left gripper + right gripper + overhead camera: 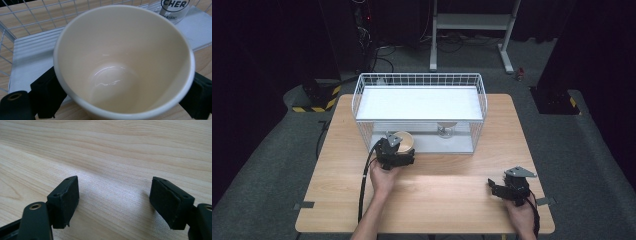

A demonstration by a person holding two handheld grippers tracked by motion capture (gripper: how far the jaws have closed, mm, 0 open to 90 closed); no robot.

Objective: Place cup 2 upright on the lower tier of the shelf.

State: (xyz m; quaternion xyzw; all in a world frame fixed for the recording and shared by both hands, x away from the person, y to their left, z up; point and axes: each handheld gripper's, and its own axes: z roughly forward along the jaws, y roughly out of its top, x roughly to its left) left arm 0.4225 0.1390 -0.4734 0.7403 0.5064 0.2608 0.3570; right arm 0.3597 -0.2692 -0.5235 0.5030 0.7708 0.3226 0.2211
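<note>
My left tongs (400, 145) clamp the glossy cream ceramic cup (122, 62) (at the white wire rack's (419, 80) mouth); my right tongs (113, 203) gape over the wooden bench (112, 152).

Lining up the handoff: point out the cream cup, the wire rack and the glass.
cream cup (117, 75), left gripper view, inner wall.
wire rack (419, 76), high view, back top rim.
glass (172, 10), left gripper view, printed side.

Right tongs (113, 203) low over counter (112, 152), jaws wide apart, nothing between. Black pads (68, 200) worn at edges. Light wood grain runs across; soft shadow under jaws.
</note>
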